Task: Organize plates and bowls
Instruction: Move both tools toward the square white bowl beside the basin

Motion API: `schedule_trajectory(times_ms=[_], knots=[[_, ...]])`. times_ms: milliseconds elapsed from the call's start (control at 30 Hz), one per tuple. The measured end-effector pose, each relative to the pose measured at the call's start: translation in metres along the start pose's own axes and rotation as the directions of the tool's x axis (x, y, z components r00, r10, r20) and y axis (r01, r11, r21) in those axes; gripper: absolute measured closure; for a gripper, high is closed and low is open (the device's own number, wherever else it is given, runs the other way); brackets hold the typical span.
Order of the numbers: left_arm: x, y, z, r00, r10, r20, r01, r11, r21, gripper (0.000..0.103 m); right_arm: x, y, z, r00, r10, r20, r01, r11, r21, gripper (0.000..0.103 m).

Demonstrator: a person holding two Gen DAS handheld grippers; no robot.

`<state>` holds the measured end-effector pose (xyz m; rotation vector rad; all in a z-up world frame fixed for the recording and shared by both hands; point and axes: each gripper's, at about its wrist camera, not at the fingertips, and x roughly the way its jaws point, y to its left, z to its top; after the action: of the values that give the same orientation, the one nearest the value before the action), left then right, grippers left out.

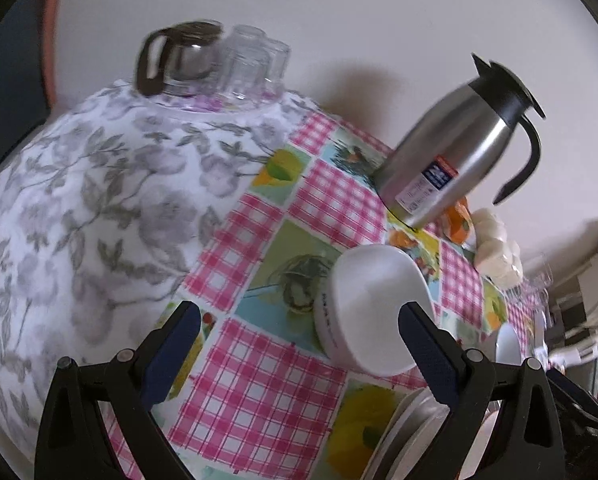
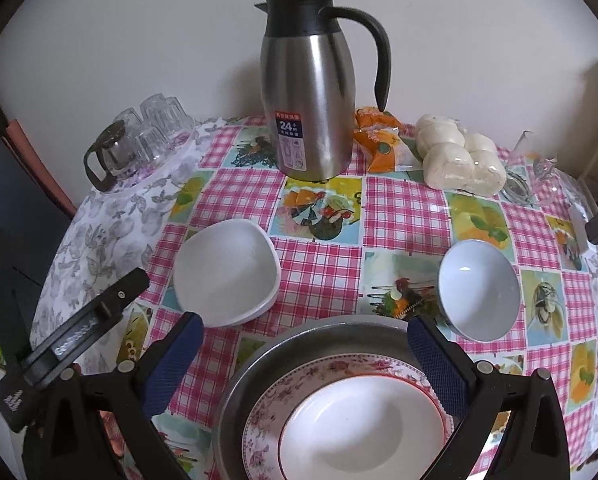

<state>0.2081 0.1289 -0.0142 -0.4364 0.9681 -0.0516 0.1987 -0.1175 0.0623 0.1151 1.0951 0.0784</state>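
My left gripper [image 1: 299,344] is spread wide; I align it with the white square bowl [image 2: 227,272], probably two nested. My right gripper [image 2: 305,364] hovers wide above the floral plate [image 2: 339,372].

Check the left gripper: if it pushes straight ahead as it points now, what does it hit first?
Likely the white square bowls, just ahead of the open left gripper and nearer its right finger; depth is unclear. Further left, only tablecloth.

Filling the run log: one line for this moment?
left gripper: open, empty | right gripper: open, above floral plate in metal basin | white square bowls, round bowl: loose on table
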Motion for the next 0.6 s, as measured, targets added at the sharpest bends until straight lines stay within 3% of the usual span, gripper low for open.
schedule_trajectory(times_ms=[200,500,600], knots=[[0.021,-0.006,0.014,0.999,0.001,-0.053,0.001,0.999,0.051,0.004,0.027,0.006,0.007,0.998,-0.025,-0.053,0.025,1.000,-0.001,0.008],[0.051,-0.020,0.023,0.993,0.007,-0.114,0.017,0.978,0.209,0.004,0.066,0.020,0.013,0.991,-0.047,-0.126,0.045,0.999,-0.019,0.023],[0.061,-0.020,0.028,0.988,-0.015,-0.152,0.049,0.973,0.224,0.004,0.075,0.027,0.014,0.988,-0.059,-0.140,0.054,0.998,-0.037,0.025]])
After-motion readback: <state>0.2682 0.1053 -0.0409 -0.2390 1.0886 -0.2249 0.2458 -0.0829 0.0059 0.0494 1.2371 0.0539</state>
